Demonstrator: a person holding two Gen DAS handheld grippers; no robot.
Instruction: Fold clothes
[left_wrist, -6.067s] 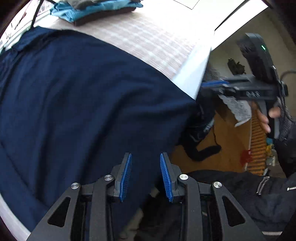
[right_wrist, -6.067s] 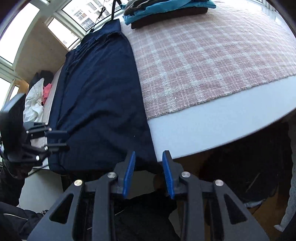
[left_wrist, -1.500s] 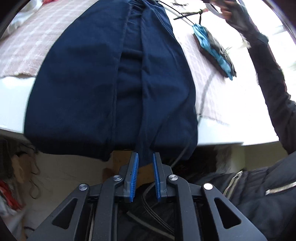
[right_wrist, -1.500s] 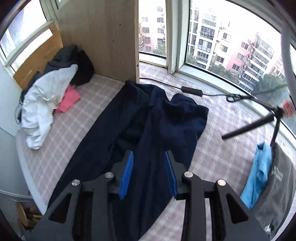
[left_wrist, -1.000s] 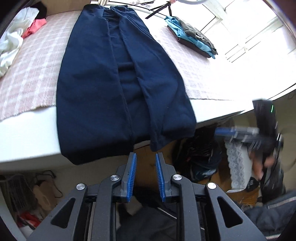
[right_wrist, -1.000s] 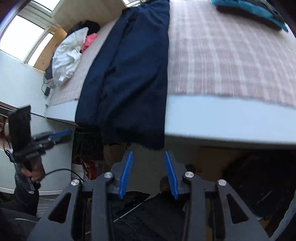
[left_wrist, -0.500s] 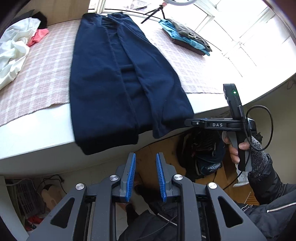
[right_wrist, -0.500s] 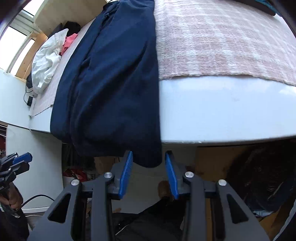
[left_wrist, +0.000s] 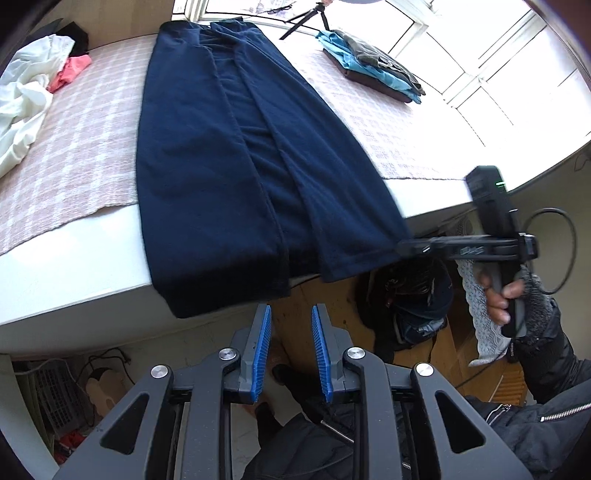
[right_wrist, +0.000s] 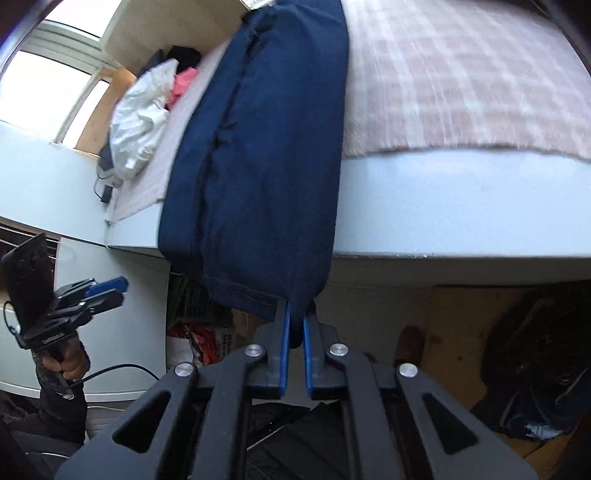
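Your right gripper (right_wrist: 294, 345) pinches the near hem corner of the long navy knit garment (left_wrist: 236, 155), which overhangs the white table edge (left_wrist: 74, 266). Left gripper (left_wrist: 290, 354) gapes empty; match the other corner, lift evenly.

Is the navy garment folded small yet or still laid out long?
Laid out long: the navy garment has both sides folded inward, its hem overhanging the table edge.

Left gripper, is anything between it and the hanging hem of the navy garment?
Nothing visible. The left gripper is open with only empty air between it and the navy garment hem drooping over the platform edge. The right gripper already pinches the other hem corner.
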